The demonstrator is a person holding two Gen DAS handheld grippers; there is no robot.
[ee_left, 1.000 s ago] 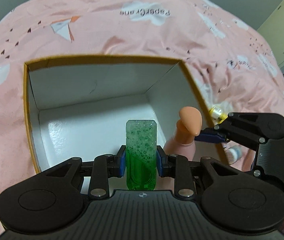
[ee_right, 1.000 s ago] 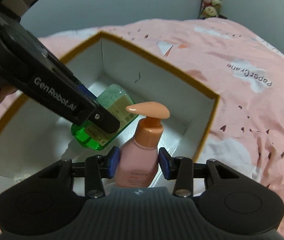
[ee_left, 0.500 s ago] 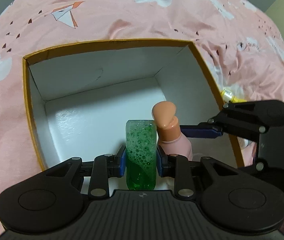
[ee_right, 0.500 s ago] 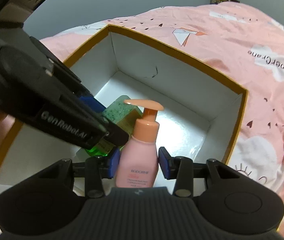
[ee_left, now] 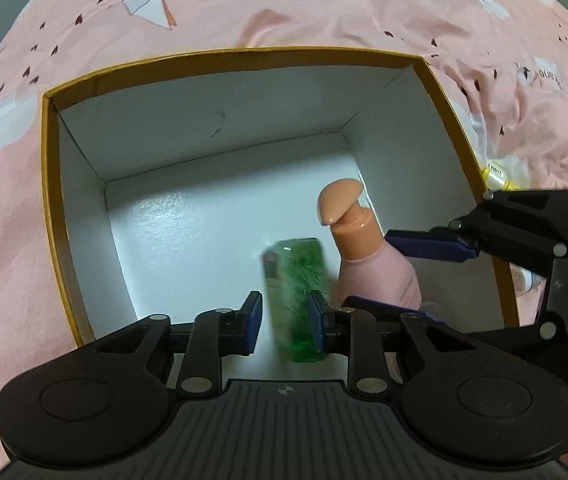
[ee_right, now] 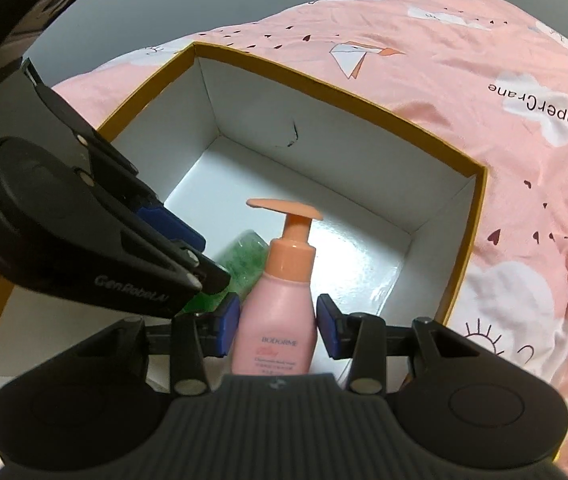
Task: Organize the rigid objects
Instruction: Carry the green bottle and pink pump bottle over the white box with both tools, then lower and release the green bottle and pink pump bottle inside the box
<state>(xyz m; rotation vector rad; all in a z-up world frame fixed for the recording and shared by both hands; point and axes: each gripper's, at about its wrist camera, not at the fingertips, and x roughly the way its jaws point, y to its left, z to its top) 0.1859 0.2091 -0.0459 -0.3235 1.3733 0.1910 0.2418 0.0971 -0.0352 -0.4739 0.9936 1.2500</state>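
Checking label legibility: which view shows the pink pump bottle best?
Right wrist view. The pink pump bottle stands upright and centred between the right tool pads, label text and pump head facing the camera. The left wrist view catches it from the side, lower body hidden behind the blurred green bottle and tool parts.

The left gripper (ee_left: 285,322) points steeply down, its jaws narrow. The right pad touches the green bottle (ee_left: 297,280) between them, while a thin gap shows at the left pad, so the grip looks loose. The right gripper (ee_right: 278,328) slants down less steeply, both blue pads pressed on the sides of the pink bottle (ee_right: 274,304). The two grippers sit close together, with the left one's fingers reaching in beside the right one's.
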